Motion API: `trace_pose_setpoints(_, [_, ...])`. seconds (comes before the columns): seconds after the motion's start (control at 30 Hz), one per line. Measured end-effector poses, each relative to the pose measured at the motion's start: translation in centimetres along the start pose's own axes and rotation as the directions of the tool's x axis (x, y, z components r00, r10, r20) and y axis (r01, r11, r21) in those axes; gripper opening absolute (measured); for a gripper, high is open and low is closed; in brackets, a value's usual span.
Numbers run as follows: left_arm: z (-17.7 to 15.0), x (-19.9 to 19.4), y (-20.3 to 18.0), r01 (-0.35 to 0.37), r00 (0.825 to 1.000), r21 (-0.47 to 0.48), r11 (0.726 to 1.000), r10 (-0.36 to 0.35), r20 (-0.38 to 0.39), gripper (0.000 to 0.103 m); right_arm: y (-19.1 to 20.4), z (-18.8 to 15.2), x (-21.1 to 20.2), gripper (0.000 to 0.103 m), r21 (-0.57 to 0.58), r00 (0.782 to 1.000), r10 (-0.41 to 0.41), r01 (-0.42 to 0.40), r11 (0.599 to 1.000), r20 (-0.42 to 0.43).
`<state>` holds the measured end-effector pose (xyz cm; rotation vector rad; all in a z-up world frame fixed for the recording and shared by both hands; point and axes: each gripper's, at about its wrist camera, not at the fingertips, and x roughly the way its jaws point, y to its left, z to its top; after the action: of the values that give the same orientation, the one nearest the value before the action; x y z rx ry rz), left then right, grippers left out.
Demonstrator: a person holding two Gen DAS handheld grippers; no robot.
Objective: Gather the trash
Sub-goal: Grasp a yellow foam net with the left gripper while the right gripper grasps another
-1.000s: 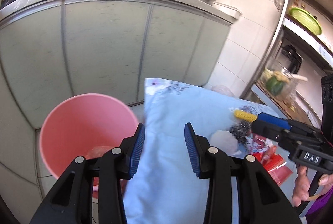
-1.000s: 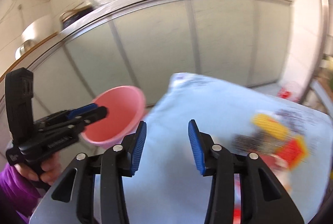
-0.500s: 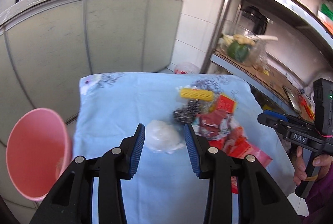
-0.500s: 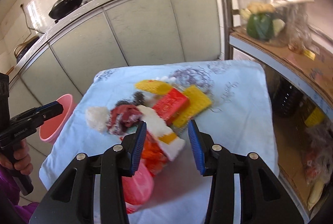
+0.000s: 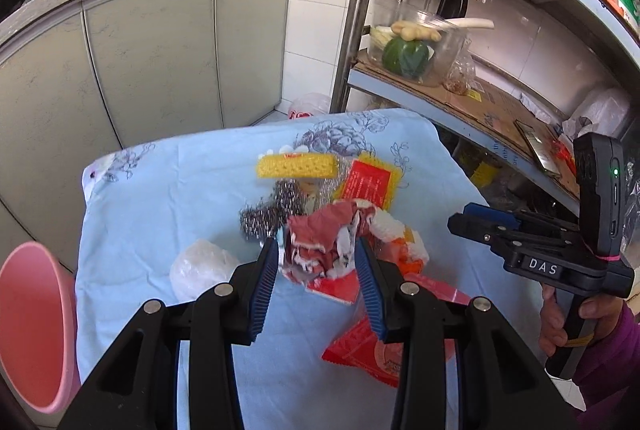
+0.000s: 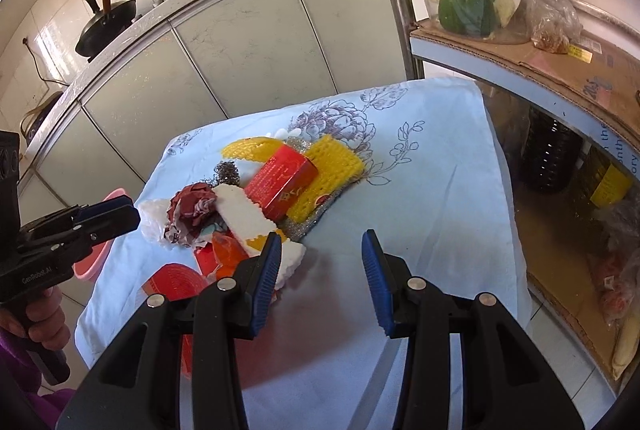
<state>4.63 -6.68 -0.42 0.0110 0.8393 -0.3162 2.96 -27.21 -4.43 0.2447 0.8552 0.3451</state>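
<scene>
Left wrist view: left gripper [image 5: 316, 266] jaws apart around crumpled red wrapper [image 5: 324, 234], not squeezing, amid trash on blue-clothed tabletop [image 5: 160, 198]. Pink bin [image 5: 32, 326] far left. Right gripper [image 6: 320, 262] jaws apart, empty, over cloth.

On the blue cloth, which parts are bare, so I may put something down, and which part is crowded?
Bare: the strip of blue cloth between the trash pile and the edge by the shelf; also the far left corner, between the white wad and the cabinets. Crowded: the middle, where the pile lies, up to the near left edge.
</scene>
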Motion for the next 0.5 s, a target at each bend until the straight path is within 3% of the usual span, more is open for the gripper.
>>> trace_pose_setpoints(0.13, [2.3,0.7,0.8,0.001,1.000,-0.015,1.000,-0.001,0.004,0.039,-0.5,0.2,0.3,0.043,0.014,1.000,0.004,-0.004,1.000,0.008])
trace_pose_setpoints(0.3, [5.6,4.0,2.4,0.012,0.999,-0.079,0.997,-0.016,-0.048,0.041,-1.0,0.2,0.9,0.043,0.034,1.000,0.011,-0.011,0.999,0.000])
trace_pose_setpoints(0.5, [8.1,9.5,5.2,0.022,0.986,-0.250,0.968,-0.063,-0.157,0.049,-1.7,0.5,1.4,0.043,0.041,1.000,0.008,-0.008,0.999,-0.008])
